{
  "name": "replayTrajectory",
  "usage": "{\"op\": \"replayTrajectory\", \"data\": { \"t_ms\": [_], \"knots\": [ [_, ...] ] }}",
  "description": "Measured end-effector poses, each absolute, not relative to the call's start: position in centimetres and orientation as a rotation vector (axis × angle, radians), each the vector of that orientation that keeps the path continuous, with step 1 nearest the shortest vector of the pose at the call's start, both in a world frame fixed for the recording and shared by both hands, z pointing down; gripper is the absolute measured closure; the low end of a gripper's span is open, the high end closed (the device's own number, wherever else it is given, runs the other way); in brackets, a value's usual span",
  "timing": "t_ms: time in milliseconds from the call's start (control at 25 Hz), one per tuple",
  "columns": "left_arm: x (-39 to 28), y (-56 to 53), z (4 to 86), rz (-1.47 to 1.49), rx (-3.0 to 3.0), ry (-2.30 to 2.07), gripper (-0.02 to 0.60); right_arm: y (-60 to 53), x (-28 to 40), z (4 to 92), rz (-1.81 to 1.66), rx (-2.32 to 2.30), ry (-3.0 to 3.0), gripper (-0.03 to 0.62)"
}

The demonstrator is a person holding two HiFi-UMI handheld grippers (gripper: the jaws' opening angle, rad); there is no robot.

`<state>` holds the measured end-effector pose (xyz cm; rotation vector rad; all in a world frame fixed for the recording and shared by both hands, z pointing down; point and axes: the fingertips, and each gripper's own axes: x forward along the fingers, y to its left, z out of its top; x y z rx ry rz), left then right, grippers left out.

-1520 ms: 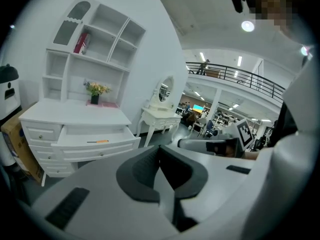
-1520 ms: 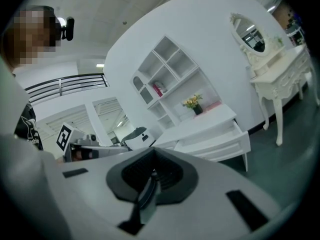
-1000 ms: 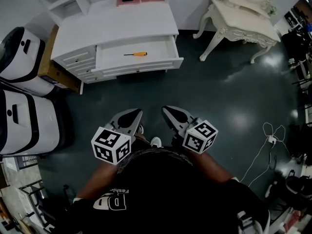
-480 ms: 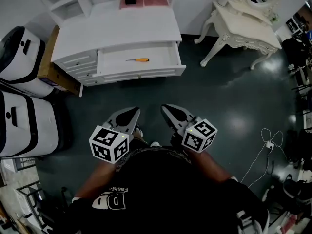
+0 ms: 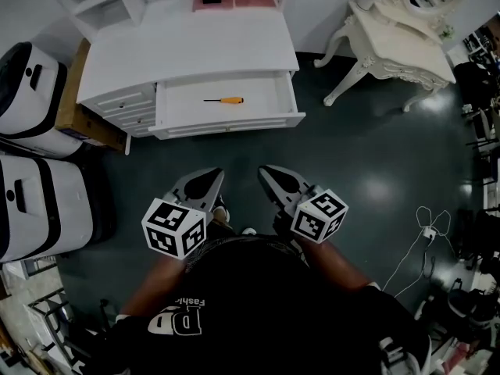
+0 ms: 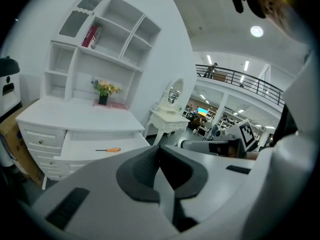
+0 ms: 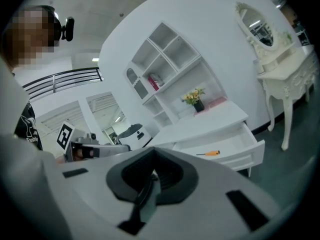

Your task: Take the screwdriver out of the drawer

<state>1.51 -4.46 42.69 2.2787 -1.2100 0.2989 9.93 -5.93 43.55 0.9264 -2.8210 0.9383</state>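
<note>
White desk [image 5: 187, 45] against the wall, its top drawer [image 5: 230, 123] pulled open, left gripper [image 5: 205, 181] and right gripper [image 5: 275, 180] side by side over dark floor [image 5: 351, 155], well apart from the desk, both with jaws pressed together on nothing, orange-handled screwdriver [image 5: 225, 100] lying inside the drawer, shaft apparently pointing left.

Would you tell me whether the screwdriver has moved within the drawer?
No; the screwdriver lies in the same middle spot of the open drawer.

The head camera looks steeply down from above; both gripper cameras face forward from low, all sharing the open drawer [image 5: 187, 106] well ahead.
</note>
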Motion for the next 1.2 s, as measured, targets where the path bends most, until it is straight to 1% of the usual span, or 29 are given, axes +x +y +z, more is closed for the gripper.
{"op": "replayTrajectory", "data": {
  "t_ms": [560,1200],
  "knots": [
    [-4.6,-13.0,44.1,0.327,2.246,-1.184,0.568,-15.0,5.8,43.5,0.919,0.988,-2.771,0.585],
    [-10.0,-20.4,43.0,0.290,2.324,-1.119,0.568,-21.2,0.5,42.9,0.840,1.086,-2.732,0.585]
  ]
}}
